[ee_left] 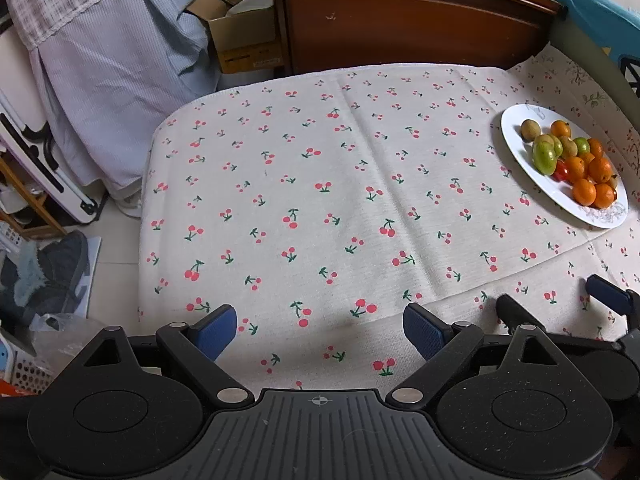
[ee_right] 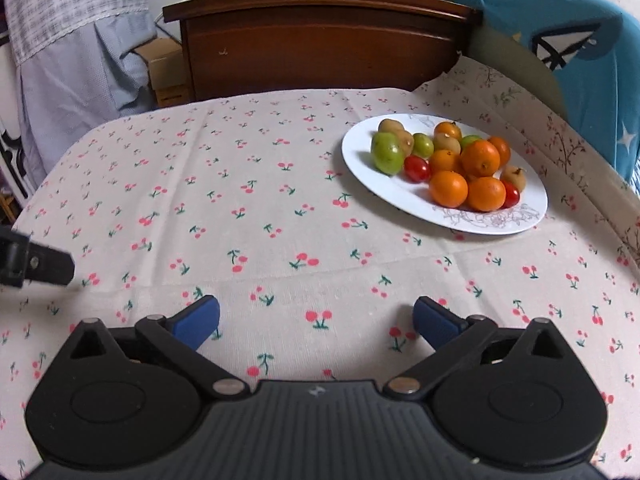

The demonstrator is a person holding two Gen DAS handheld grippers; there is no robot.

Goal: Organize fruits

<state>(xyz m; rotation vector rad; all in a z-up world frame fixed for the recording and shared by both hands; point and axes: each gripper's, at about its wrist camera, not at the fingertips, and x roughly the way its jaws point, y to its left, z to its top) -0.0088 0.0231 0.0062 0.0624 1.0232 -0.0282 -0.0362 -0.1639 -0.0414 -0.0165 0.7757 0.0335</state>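
Note:
A white plate [ee_right: 368, 184] sits on the cherry-print cloth at the right, heaped with fruit: several oranges [ee_right: 480, 158], green fruit [ee_right: 386, 152], red tomatoes [ee_right: 417, 168] and small brown fruit [ee_right: 394, 128]. The same plate [ee_left: 516, 148] shows at the far right of the left wrist view. My right gripper [ee_right: 316, 322] stands open over bare cloth, nearer than the plate and a little left of it. My left gripper [ee_left: 320, 328] is open too, with nothing between its fingers, well left of the plate. The right gripper's fingers [ee_left: 608, 296] show at that view's lower right.
The cherry-print cloth [ee_left: 320, 184] covers the table. A brown wooden headboard [ee_right: 320, 48] stands behind it. A blue-and-white cloth [ee_left: 112, 60], a cardboard box [ee_left: 240, 40] and floor clutter [ee_left: 44, 272] lie to the left. A blue fabric [ee_right: 580, 48] hangs at the right.

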